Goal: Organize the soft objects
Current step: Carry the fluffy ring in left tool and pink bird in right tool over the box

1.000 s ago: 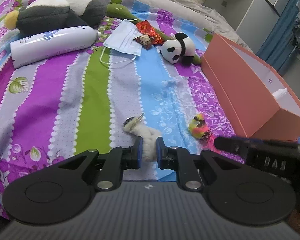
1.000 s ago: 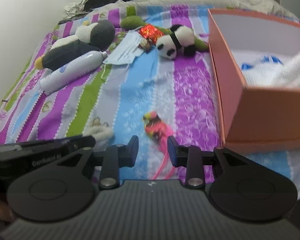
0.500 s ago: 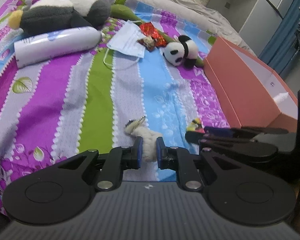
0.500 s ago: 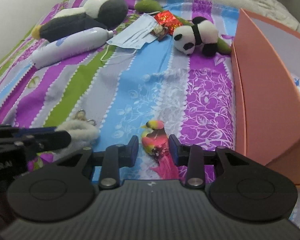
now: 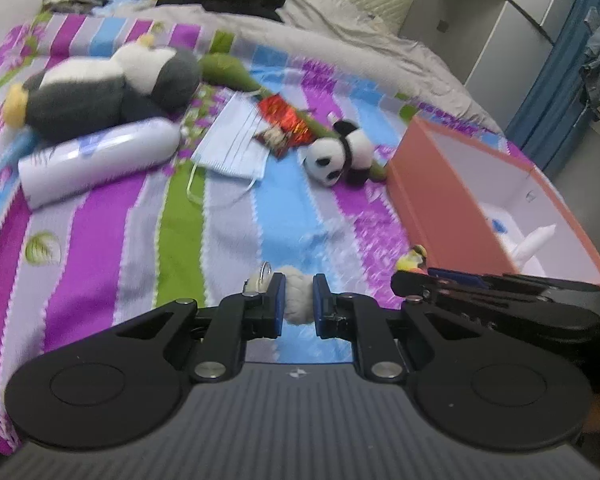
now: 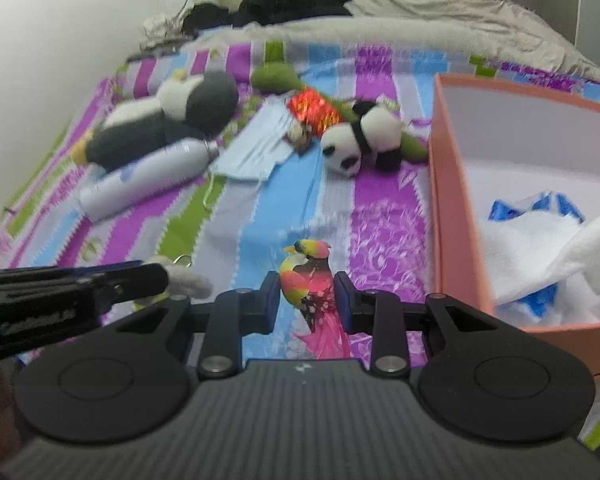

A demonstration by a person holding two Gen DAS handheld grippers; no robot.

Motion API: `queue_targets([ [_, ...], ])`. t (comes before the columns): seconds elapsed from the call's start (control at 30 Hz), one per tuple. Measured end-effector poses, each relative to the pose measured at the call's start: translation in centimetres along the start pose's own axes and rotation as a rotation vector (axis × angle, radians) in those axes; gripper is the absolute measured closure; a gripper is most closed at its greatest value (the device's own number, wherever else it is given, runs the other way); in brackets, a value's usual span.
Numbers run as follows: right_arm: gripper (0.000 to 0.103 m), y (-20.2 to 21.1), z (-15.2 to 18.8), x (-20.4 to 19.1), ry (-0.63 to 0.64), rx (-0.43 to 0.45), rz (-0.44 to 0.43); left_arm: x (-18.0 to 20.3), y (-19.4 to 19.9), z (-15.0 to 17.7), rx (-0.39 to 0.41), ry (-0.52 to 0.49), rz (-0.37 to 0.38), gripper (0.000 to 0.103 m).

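My left gripper [image 5: 297, 300] is shut on a small white fuzzy keychain toy [image 5: 296, 295] and holds it above the striped bedspread [image 5: 236, 220]. My right gripper [image 6: 307, 300] is shut on a pink and yellow toy bird [image 6: 309, 280], also lifted off the bed. The bird's head shows in the left wrist view [image 5: 413, 261] at the right gripper's tip. The white toy shows in the right wrist view [image 6: 188, 282]. An open orange box [image 6: 452, 200] with white and blue cloth [image 6: 540, 248] inside stands at the right.
Farther back on the bed lie a small panda plush [image 5: 340, 154], a grey and white penguin plush [image 5: 108, 88], a white bottle [image 5: 96, 162], a blue face mask [image 5: 236, 140], a red foil packet [image 5: 284, 114] and a green plush [image 5: 228, 72].
Both grippers have risen from the bedspread with their toys. The right gripper closed on the bird and lifted it. Both views now look farther over the bed and into the box.
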State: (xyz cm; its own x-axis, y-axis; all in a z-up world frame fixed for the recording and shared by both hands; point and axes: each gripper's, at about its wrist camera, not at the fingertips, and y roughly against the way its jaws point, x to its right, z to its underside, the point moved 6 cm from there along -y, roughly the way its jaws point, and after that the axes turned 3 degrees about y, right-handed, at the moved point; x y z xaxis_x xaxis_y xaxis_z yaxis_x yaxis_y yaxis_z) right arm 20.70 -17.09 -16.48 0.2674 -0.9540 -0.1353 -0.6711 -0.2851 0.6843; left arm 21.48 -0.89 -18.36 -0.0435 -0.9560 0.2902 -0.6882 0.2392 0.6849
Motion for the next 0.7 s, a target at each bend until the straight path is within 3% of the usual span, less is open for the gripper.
queue_targets([
  [0.4,0.070,7.0,-4.1,1.8,-0.018,0.111,-0.016,6.1,3.0,-4.7,0.055,-0.054,0.054,0.086],
  [0.7,0.070,10.1,-5.5,4.9,-0.044,0.152,0.025,11.4,3.2,-7.1,0.069,-0.101,0.107,0.086],
])
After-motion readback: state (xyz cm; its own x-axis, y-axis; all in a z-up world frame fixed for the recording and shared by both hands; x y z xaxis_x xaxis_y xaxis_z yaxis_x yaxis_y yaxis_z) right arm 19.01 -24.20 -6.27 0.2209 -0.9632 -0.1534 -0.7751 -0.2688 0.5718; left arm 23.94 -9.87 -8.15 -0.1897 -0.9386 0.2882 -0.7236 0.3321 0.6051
